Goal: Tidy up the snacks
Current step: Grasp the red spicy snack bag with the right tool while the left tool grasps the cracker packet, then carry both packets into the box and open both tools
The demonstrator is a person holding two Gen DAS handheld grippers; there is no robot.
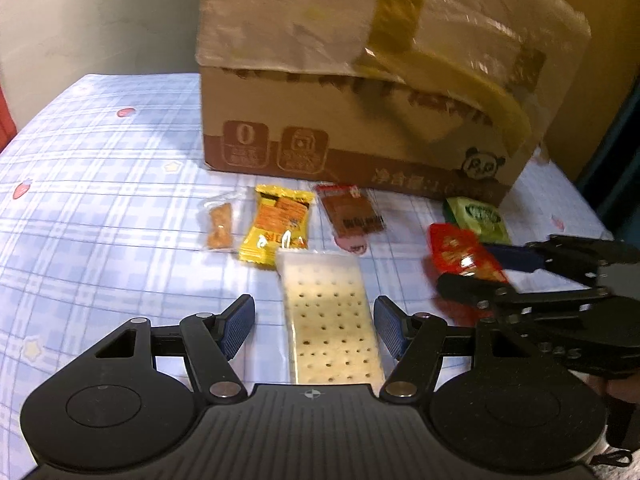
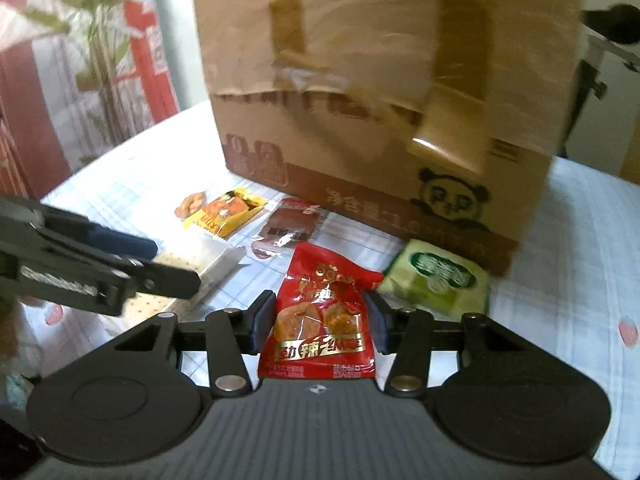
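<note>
The left tool [image 1: 314, 326] stands part open over the checked cloth [image 1: 100, 200] of the desk, its blue pads on either side of a long cracker pack [image 1: 328, 320] that lies between them; the pads are clear of the pack's edges and grip nothing. Just ahead of this tool's tips lie three small snacks in a row: a clear-wrapped biscuit [image 1: 220, 220] ahead and to the left, a yellow packet [image 1: 278, 222] touching the far end of the cracker pack, and a brown packet [image 1: 352, 216] ahead and slightly right. To this tool's right the right tool [image 1: 476, 270] reaches in with a red packet [image 1: 464, 254] between its fingers. In the right wrist view the right tool [image 2: 316, 322] has its jaws drawn in close against the sides of the red packet [image 2: 320, 320], and the pads appear to press on it, though blur along the edges makes the contact hard to confirm. Just ahead and to the right of this tool sits a green packet [image 2: 436, 280], resting against the foot of a large cardboard box [image 2: 380, 100] with a panda print, which stands beyond all the snacks. The left tool [image 2: 156, 264] crosses in on this tool's left, above the cracker pack [image 2: 200, 272].
</note>
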